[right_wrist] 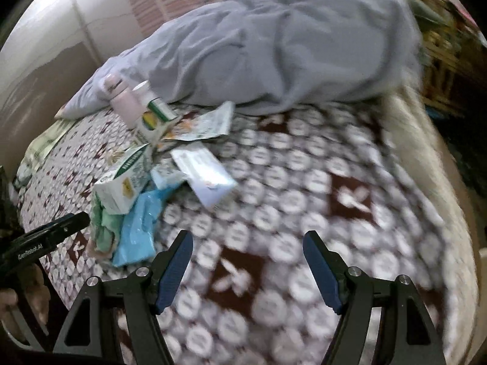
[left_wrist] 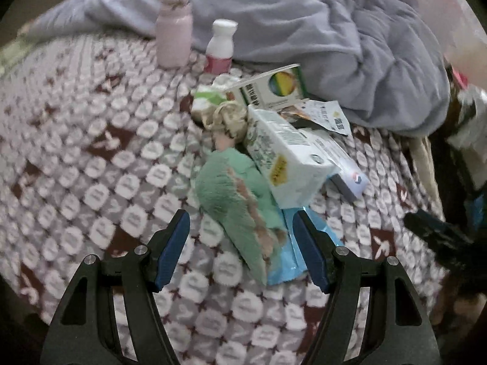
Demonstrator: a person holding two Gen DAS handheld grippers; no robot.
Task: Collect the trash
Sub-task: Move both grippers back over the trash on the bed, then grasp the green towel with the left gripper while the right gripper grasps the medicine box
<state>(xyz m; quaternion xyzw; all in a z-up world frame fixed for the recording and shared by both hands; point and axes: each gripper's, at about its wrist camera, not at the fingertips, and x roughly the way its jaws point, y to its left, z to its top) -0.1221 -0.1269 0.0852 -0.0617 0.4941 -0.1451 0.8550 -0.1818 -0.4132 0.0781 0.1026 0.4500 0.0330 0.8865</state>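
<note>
Patterned bedspread, rumpled grey blanket, pink bottle

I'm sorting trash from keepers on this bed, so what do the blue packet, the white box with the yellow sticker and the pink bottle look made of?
Blue packet: thin glossy plastic film, judging by its crinkles and shine.
White box with the yellow sticker: printed cardboard, with sharp folded edges and a matte face.
Pink bottle: probably matte plastic with a smooth, dull surface; blur leaves coated metal possible.
</note>
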